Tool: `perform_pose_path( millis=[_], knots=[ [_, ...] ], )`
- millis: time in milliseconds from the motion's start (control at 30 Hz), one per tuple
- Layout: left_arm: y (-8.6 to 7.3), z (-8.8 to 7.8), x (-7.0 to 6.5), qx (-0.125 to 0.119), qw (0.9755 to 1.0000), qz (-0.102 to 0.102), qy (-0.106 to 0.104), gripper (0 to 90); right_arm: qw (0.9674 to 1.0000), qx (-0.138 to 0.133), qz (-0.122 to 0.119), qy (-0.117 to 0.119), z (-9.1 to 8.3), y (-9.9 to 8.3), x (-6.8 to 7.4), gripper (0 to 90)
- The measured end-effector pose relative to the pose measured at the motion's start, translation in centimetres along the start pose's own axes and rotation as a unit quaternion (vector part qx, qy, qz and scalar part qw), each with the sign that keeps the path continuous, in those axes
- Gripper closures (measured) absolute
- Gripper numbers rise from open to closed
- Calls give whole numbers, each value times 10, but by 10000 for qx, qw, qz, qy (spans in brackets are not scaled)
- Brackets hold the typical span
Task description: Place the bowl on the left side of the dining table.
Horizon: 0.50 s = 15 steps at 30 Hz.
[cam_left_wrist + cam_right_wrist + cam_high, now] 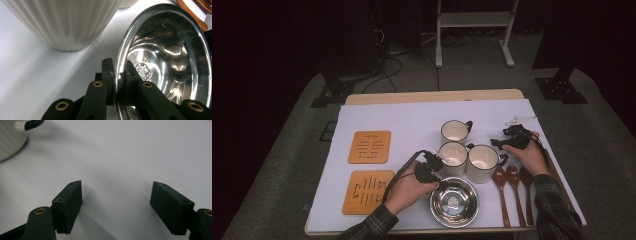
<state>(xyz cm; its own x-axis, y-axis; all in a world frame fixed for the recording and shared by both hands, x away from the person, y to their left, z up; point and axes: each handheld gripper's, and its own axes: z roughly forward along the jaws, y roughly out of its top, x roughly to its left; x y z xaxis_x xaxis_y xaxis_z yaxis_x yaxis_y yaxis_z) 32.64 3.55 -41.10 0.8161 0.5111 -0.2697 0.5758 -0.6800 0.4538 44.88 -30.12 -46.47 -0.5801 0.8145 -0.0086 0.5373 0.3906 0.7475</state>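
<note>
A shiny steel bowl (454,201) sits near the table's front edge. My left gripper (435,176) is at the bowl's left rim. In the left gripper view the bowl (170,50) is seen from close up and my left gripper (117,72) is shut on its rim, one jaw outside and one inside. My right gripper (500,143) rests on the white cover to the right of the mugs. In the right gripper view my right gripper (116,205) stands open with nothing between its jaws.
Three white ribbed mugs (453,157) stand just behind the bowl, one close to the held rim (65,22). Three wooden spoons (513,176) lie to the bowl's right. Two orange coasters (370,147) lie at the left. The white cover (120,150) lies bare ahead of the right gripper.
</note>
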Motion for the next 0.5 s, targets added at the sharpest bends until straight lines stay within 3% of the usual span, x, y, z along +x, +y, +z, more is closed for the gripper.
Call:
perform_pose_path(
  millis=[500],
  knots=[
    [-2, -11, 4, -28, 10000, -24, -51, 839, 10000, 0, 1, -1, 0, 0, 0, 243]
  ],
)
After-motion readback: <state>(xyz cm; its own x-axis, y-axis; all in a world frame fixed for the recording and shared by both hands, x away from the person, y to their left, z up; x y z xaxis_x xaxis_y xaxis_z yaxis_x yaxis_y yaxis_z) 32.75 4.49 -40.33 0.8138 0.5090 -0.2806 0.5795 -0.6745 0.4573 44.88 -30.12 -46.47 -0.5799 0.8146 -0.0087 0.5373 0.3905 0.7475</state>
